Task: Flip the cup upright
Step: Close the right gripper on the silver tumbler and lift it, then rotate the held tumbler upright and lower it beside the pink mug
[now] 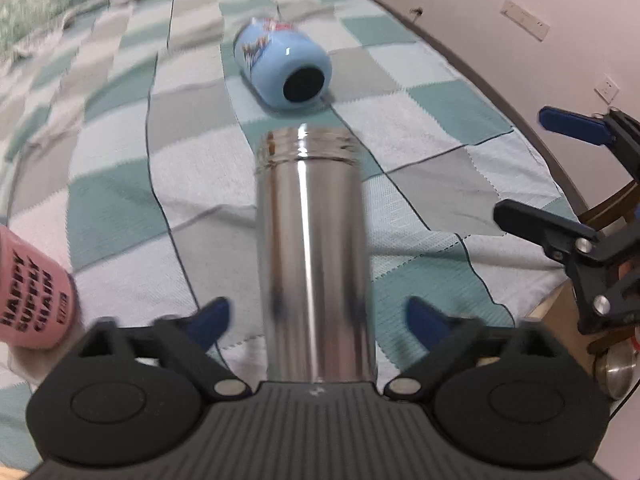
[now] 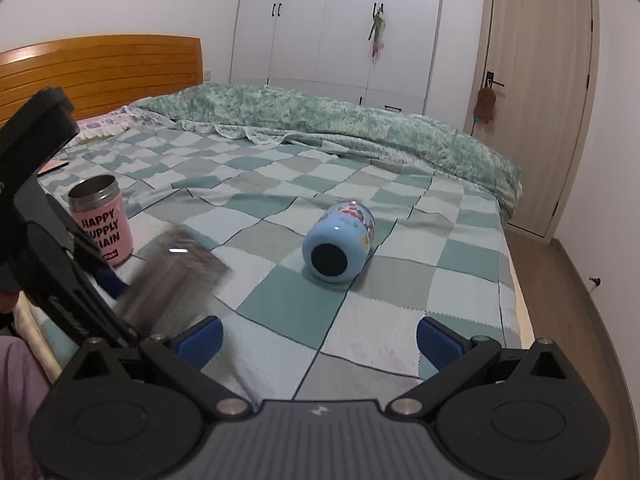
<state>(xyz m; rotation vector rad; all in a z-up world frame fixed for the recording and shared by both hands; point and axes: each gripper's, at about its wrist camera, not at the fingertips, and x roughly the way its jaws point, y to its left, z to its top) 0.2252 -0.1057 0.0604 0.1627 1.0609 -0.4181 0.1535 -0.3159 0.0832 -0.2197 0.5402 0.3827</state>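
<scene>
A steel flask (image 1: 314, 256) lies between the wide-open fingers of my left gripper (image 1: 318, 316), its threaded mouth pointing away; neither pad touches it. It shows blurred in the right wrist view (image 2: 172, 276). A light blue cup (image 1: 286, 68) lies on its side on the checked blanket further off, its dark base toward me; it also shows in the right wrist view (image 2: 340, 246). My right gripper (image 2: 320, 340) is open and empty, short of the blue cup, and shows at the right of the left wrist view (image 1: 532, 172).
A pink cup (image 2: 102, 220) printed "HAPPY SUPPLY CHAIN" stands upright at the left, also in the left wrist view (image 1: 34, 296). A rumpled green duvet (image 2: 340, 116) lies across the far side. The bed's edge (image 2: 516, 280) and wooden floor are at right.
</scene>
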